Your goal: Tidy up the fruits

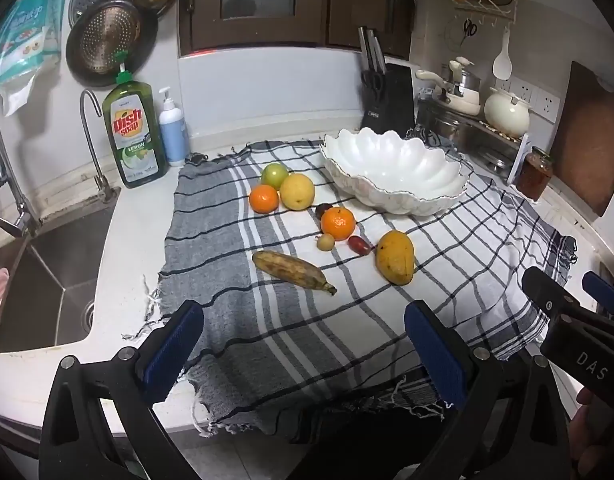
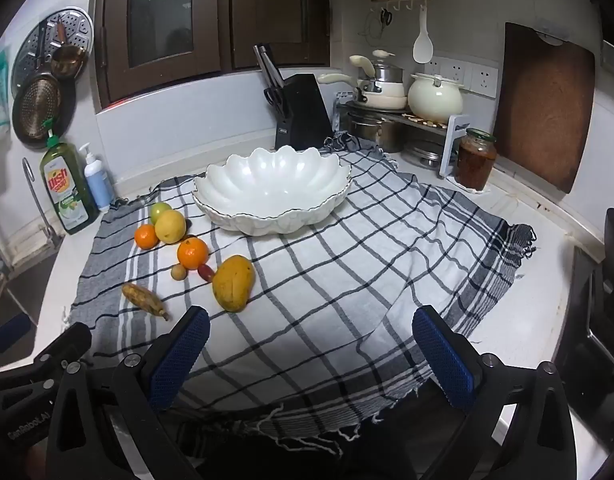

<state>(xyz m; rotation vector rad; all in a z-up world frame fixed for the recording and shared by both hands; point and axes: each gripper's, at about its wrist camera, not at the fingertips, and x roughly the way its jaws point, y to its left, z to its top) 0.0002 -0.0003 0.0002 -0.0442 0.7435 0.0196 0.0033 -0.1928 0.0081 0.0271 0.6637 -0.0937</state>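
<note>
Progress: nothing placed yet. The white scalloped bowl (image 2: 271, 194) stands empty on the checked cloth (image 2: 347, 280) toward the back of the bench (image 1: 139, 216); all fruit lies loose on the cloth, left of and in front of it.

Fruit seen, 9 pieces: green apple (image 1: 274, 175), yellow lemon-like fruit (image 1: 297, 191) and an orange (image 1: 263, 199) clustered touching; a second orange (image 1: 338, 223) with a dark fruit (image 1: 324, 211) partly hidden behind it; a small tan fruit (image 1: 325, 242) and a small red one (image 1: 358, 245) just beside it; mango (image 1: 395, 257); browned banana (image 1: 293, 270) nearest the front.

Left gripper (image 1: 307, 348) and right gripper (image 2: 313, 354): fingers spread wide, nothing between them, both hovering over the cloth's near edge.

Judgement: presumably every piece is to go into the bowl, so the whole job remains.

Limits: the dark fruit's kind cannot be told; small fruits unidentifiable; the bowl's far side is hidden by its rim
</note>
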